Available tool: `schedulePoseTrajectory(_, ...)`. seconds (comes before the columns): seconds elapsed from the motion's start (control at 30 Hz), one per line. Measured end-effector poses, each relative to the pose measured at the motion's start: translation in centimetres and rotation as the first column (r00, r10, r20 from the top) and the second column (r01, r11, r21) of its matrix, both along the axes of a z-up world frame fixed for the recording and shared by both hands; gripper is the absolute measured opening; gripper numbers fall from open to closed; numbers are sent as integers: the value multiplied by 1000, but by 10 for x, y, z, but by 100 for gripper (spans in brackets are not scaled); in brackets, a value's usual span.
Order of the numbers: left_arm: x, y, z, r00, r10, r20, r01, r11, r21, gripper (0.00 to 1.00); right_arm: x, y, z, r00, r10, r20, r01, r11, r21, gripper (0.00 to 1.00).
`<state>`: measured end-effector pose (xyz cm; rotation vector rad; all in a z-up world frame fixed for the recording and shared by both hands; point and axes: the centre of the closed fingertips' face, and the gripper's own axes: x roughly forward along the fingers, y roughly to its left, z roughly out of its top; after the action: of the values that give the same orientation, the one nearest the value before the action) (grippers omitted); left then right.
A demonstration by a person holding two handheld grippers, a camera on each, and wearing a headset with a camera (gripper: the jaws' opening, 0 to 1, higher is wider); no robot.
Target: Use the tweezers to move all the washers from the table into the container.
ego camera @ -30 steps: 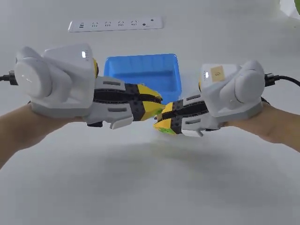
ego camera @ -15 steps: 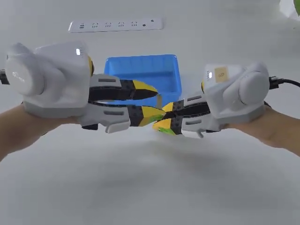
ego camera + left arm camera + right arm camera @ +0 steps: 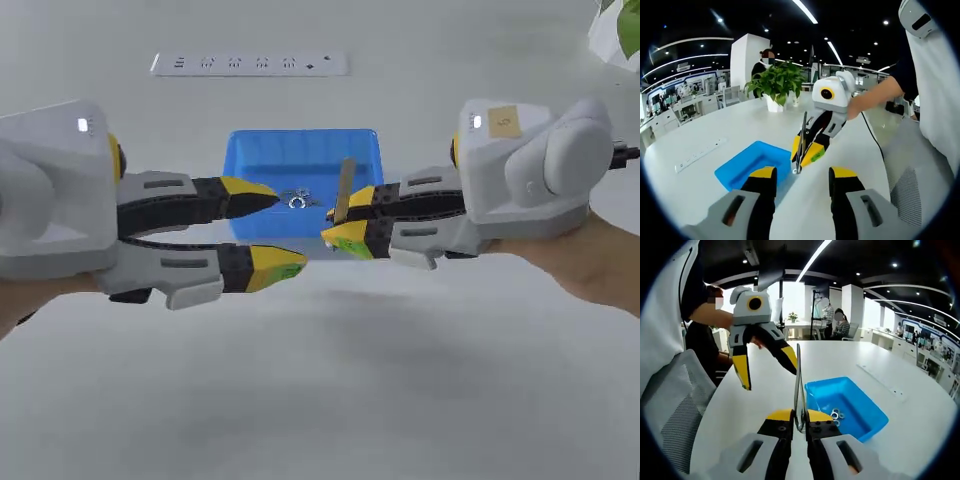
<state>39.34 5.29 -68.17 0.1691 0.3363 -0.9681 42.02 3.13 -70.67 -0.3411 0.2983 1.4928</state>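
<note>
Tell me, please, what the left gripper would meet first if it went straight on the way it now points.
Probably the tweezers held in the shut right gripper. In the left gripper view they stand straight ahead of the left gripper, whose jaws are open. How far off they are is hard to judge.

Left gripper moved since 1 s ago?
Yes. Against the power strip, which barely shifts in the head view, the left gripper has drawn back to the left, away from the right gripper holding the tweezers, and its jaws now stand open.

Bright, even ceiling-strip light [image 3: 812, 260], soft shadow on the white table [image 3: 330, 400], fisheye-bent edges.
</note>
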Motion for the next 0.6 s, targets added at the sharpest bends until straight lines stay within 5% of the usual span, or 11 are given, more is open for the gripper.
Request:
schedulePoseTrajectory(0.23,-1,20,9,995,92,23,-92,996,2,68,14,6,26,999,-7,54,6,1000,15,9)
schedulePoseTrajectory(0.33,-3,26,10,992,128,10,-128,992,-13,79,24,10,36,997,-16,75,15,1000,20,9)
schedulePoseTrajectory(0.5,-6,33,3,987,160,-2,-160,987,-17,83,38,16,42,994,-20,103,19,1000,9,9)
schedulePoseTrajectory(0.6,-2,43,1,972,234,8,-234,972,-33,91,47,19,42,994,-25,110,24,1000,4,9)
